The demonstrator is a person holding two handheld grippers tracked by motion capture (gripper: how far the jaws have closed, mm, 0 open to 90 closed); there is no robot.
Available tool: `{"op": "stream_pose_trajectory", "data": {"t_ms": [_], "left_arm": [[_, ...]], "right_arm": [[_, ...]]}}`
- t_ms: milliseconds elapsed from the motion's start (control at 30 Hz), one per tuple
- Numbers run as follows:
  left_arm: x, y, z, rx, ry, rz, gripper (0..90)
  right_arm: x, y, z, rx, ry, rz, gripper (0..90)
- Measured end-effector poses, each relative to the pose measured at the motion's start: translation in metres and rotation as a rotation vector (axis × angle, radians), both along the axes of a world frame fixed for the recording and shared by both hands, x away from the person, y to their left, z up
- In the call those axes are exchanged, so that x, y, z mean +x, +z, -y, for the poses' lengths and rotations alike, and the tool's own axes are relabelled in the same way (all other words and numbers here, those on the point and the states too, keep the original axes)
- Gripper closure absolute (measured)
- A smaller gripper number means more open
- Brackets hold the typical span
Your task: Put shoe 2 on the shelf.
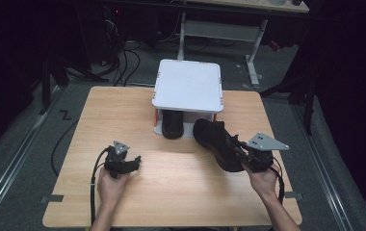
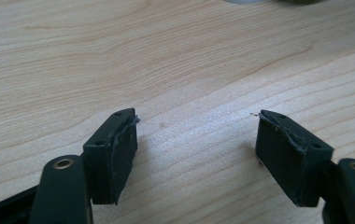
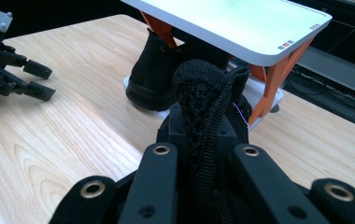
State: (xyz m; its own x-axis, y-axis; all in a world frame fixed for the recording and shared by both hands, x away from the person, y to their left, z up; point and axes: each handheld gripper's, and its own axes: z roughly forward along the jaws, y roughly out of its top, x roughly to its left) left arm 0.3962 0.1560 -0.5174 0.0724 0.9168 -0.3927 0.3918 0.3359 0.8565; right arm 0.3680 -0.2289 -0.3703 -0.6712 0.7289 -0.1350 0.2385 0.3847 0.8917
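Right gripper view | right claw pinching black shoe heel | left claw spread

table: bare wood | white stand: rear centre | cables: floor

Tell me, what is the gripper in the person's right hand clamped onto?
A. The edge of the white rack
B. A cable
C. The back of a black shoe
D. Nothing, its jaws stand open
C: in the right gripper view the right gripper pinches the knitted heel collar of the black shoe, which lies on the table beside the white rack.
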Motion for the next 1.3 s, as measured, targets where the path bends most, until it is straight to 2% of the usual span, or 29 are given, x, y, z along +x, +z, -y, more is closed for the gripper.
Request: {"op": "stream_pose_trajectory", "data": {"t_ms": [233,400,600,733,933,1067,1167,1233,1300], "left_arm": [[0.0,0.0,0.0,-0.002,0.0,0.0,30.2],[0.0,0.001,-0.002,-0.028,0.002,-0.002,30.4],[0.0,0.001,-0.002,-0.031,0.007,-0.002,30.9],[0.001,0.003,-0.006,-0.071,0.018,0.0,32.5],[0.001,0.004,-0.008,-0.077,0.03,0.009,34.2],[0.001,0.009,-0.007,-0.12,0.031,0.029,36.8],[0.002,0.012,-0.005,-0.149,0.032,0.04,36.9],[0.004,0.014,-0.004,-0.14,0.032,0.022,36.9],[0.006,0.019,-0.003,-0.125,0.023,0.023,37.6]], "right_arm": [[0.009,-0.006,-0.013,-0.011,-0.025,-0.004,84.1],[0.015,-0.011,-0.02,-0.027,-0.044,-0.005,84.1],[0.018,-0.015,-0.032,-0.047,-0.045,-0.019,83.9],[0.019,-0.016,-0.039,-0.051,-0.048,-0.02,83.9],[0.023,-0.022,-0.046,-0.051,-0.053,-0.038,83.8],[0.027,-0.025,-0.048,-0.054,-0.057,-0.055,83.8],[0.029,-0.026,-0.048,-0.038,-0.06,-0.065,83.7],[0.03,-0.027,-0.049,-0.036,-0.059,-0.068,83.7],[0.031,-0.028,-0.049,-0.036,-0.06,-0.072,83.7]]}}
